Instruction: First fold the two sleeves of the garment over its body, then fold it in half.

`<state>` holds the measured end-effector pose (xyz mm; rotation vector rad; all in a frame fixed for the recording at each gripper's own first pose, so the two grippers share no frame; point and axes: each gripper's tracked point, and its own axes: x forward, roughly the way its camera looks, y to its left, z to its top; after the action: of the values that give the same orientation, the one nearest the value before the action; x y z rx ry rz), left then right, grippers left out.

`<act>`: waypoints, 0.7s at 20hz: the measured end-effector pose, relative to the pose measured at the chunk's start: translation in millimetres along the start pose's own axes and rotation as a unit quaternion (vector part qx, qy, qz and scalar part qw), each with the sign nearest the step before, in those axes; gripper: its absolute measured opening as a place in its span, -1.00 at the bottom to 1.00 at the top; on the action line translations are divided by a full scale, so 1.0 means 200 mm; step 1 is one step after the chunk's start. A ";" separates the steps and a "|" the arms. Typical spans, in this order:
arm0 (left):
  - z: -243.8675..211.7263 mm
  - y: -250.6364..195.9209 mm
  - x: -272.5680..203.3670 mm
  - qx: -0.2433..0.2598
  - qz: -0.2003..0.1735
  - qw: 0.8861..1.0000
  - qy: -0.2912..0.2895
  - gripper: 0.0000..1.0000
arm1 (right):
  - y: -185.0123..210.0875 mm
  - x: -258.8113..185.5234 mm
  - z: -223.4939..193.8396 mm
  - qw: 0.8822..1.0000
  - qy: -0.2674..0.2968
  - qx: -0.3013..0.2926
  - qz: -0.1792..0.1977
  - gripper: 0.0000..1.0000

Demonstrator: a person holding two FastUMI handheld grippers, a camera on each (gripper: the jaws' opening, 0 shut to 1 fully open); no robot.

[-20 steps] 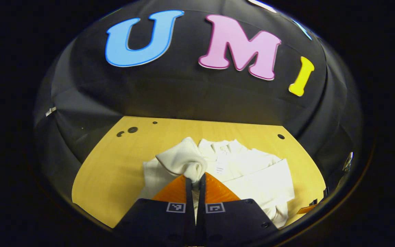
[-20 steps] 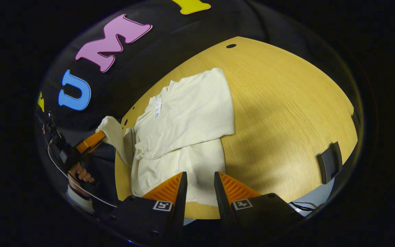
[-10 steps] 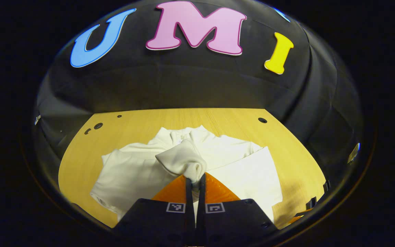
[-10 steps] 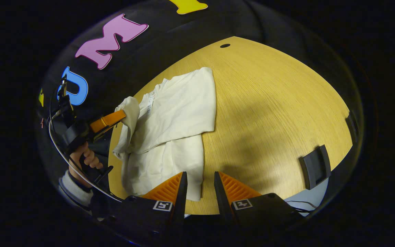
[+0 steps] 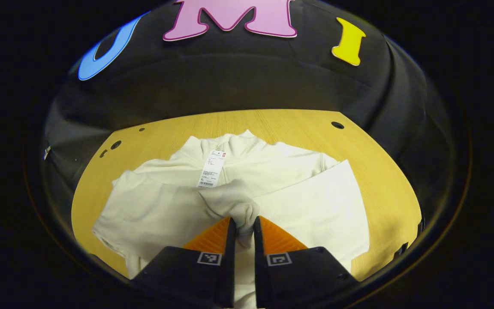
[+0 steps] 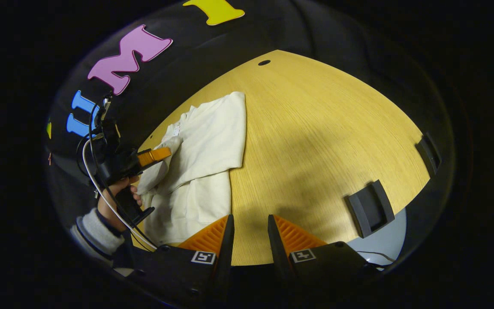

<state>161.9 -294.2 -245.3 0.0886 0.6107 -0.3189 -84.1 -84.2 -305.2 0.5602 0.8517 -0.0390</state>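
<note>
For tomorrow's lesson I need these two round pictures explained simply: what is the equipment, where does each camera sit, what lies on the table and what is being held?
There is no robot arm: a person holds a two-finger tool in each hand, and a wide-angle camera rides on each tool, looking along its fingers.

In the left gripper view, the left gripper has its jaws closed on a bunched sleeve of a white garment spread on a wooden table. A paper tag lies near the collar, and the other sleeve is already folded across the body.

In the right gripper view, the right gripper hangs open over the table edge, holding nothing. Farther off it shows the person's hand gripping the left tool.
</note>
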 end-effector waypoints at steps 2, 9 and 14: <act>-0.01 -0.04 0.00 0.008 -0.007 1.000 0.001 0.01 | 0.00 0.00 -0.01 1.000 0.000 0.002 -0.001 -0.03; -0.08 -0.13 -0.04 0.056 -0.026 0.998 0.009 0.48 | 0.06 -0.02 -0.07 1.000 -0.002 -0.005 0.000 -0.03; -0.17 -0.18 -0.24 0.078 -0.077 0.994 0.004 0.51 | 0.14 0.00 -0.12 1.000 0.001 -0.014 0.004 0.11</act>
<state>94.8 -308.7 -245.5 0.1933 0.6005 -0.5151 -94.4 -49.1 -304.7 0.5366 0.8507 -0.0193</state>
